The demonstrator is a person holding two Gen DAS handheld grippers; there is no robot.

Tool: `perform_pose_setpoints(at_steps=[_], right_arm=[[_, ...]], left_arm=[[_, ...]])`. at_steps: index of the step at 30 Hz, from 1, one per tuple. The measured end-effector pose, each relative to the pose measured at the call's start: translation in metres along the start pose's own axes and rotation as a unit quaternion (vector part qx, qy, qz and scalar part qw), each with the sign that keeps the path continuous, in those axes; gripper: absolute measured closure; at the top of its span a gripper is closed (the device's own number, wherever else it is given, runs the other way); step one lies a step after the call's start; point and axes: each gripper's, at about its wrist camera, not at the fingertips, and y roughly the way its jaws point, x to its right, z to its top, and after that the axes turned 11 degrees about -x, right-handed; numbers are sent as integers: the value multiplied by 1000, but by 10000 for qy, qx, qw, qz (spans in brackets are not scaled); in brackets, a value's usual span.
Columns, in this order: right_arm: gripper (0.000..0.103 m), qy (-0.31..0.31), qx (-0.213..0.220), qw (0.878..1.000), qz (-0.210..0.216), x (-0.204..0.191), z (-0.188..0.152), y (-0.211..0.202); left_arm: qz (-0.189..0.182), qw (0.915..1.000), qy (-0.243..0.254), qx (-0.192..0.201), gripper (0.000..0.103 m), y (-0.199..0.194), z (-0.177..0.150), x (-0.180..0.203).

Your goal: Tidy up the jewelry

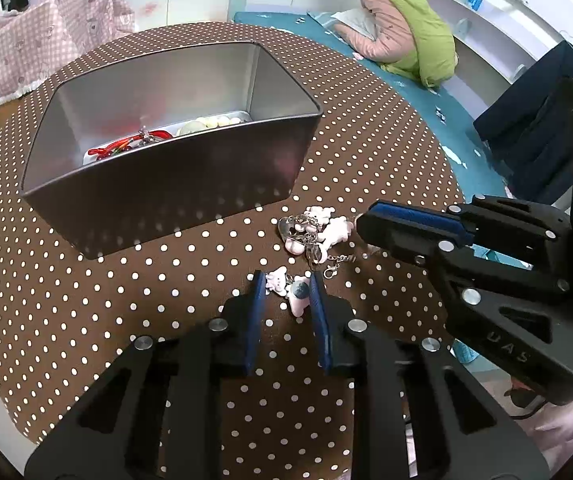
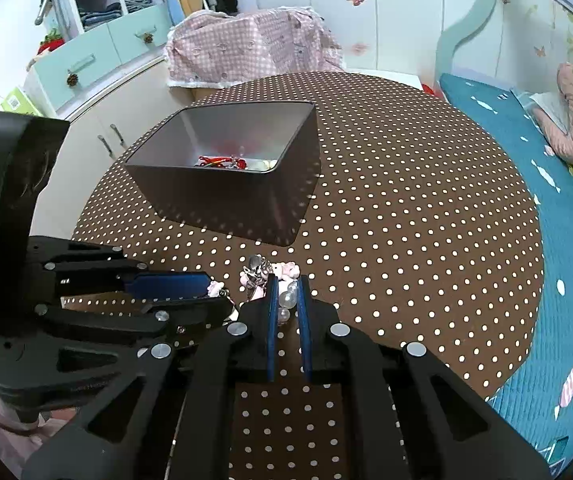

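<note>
A tangle of charm jewelry (image 1: 310,232) lies on the polka-dot table (image 1: 366,140): pink-white bear charms, a metal heart, and a chain with a clasp. My left gripper (image 1: 286,280) is closed around a small bunny charm (image 1: 276,282) and a grey bead (image 1: 299,292) at the near end. My right gripper (image 2: 288,280) is shut on clear round beads (image 2: 289,298) of the same tangle (image 2: 270,270). In the left wrist view its tip (image 1: 360,226) touches the pink charms. The left gripper (image 2: 212,292) enters the right wrist view from the left.
An open metal tin (image 1: 166,168) stands just behind the jewelry, holding a red cord bracelet (image 1: 114,148) and white beads (image 1: 210,122). A bed with a teal cover (image 2: 546,240) borders the table on the right; a pink checked cloth (image 2: 246,48) drapes something behind it.
</note>
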Motion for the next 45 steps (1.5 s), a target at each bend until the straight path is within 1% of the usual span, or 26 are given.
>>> perform_pose_setpoints(at_steps=[2, 3, 4, 5, 6, 8, 14, 16, 19, 20, 21, 23, 26, 28, 29, 30, 32, 33, 36, 37, 38, 39, 40, 42, 43, 45], right_arm=[[92, 54, -53, 9999, -77, 3, 1, 3], [91, 88, -97, 9999, -80, 5, 1, 7], [91, 77, -108, 9999, -72, 4, 1, 8], [87, 37, -133, 9999, -63, 4, 1, 10], [77, 6, -168, 9998, -84, 3, 1, 13], [73, -11, -190, 9997, -119, 0, 1, 15], [75, -148, -198, 9996, -106, -5, 5, 21], [85, -177, -221, 9996, -46, -4, 6, 22], [87, -210, -205, 9996, -51, -4, 3, 22], [91, -196, -203, 9996, -44, -4, 3, 22], [99, -168, -216, 9996, -70, -2, 2, 21], [103, -96, -226, 9997, -79, 0, 1, 20], [103, -88, -177, 9998, -27, 1, 1, 17], [100, -212, -159, 9996, -20, -3, 0, 13], [93, -220, -151, 9996, -35, -4, 0, 12], [80, -258, -133, 9996, -49, -6, 0, 11], [71, -402, -112, 9991, -104, -10, 0, 12], [70, -486, -154, 9986, -156, -13, -1, 15], [70, -546, -304, 9978, -203, -16, 0, 25], [70, -583, -262, 9977, -235, -16, 0, 26], [75, -607, -273, 9975, -234, -16, 0, 26], [79, -609, -263, 9974, -298, -16, 1, 27], [79, -599, -263, 9974, -295, -15, 2, 27], [88, -582, -264, 9974, -322, -12, 3, 26], [88, -592, -264, 9974, -322, -11, 3, 25], [88, -629, -249, 9972, -308, -10, 1, 25]], left_arm=[[-9, 10000, -31, 29, 83, -2, -2, -3], [-10, 10000, -53, 47, 95, -4, -4, -5], [-5, 10000, -66, 54, 95, -5, -5, -7], [5, 9999, -90, 72, 95, -6, -5, -9], [16, 9999, -100, 79, 95, -7, -7, -11], [13, 9998, -155, 82, 95, -9, -8, -15], [-30, 9998, -179, 92, 94, -12, -11, -21], [0, 9998, -203, 86, 94, -13, -12, -22], [-32, 9996, -238, 154, 95, -18, -12, -25], [-25, 9995, -260, 195, 96, -22, -12, -27], [-24, 9994, -270, 216, 96, -25, -14, -30], [-22, 9991, -306, 283, 96, -31, -14, -33], [7, 9987, -361, 362, 96, -38, -15, -38], [5, 9984, -397, 395, 96, -42, -16, -42], [4, 9983, -418, 413, 96, -44, -17, -44], [9, 9982, -430, 418, 96, -44, -18, -46], [-5, 9983, -422, 394, 95, -44, -21, -47], [-38, 9985, -401, 363, 95, -44, -23, -48], [-36, 9990, -336, 281, 95, -38, -24, -43], [-51, 9993, -293, 233, 95, -35, -24, -41], [-80, 9995, -251, 190, 95, -32, -23, -39], [-97, 9996, -216, 142, 92, -28, -20, -35], [-75, 9997, -194, 86, 89, -24, -20, -33], [-79, 9998, -155, 38, 77, -19, -19, -31], [-106, 9998, -138, 30, 75, -17, -18, -30], [-149, 9998, -87, 16, 74, -14, -18, -27]])
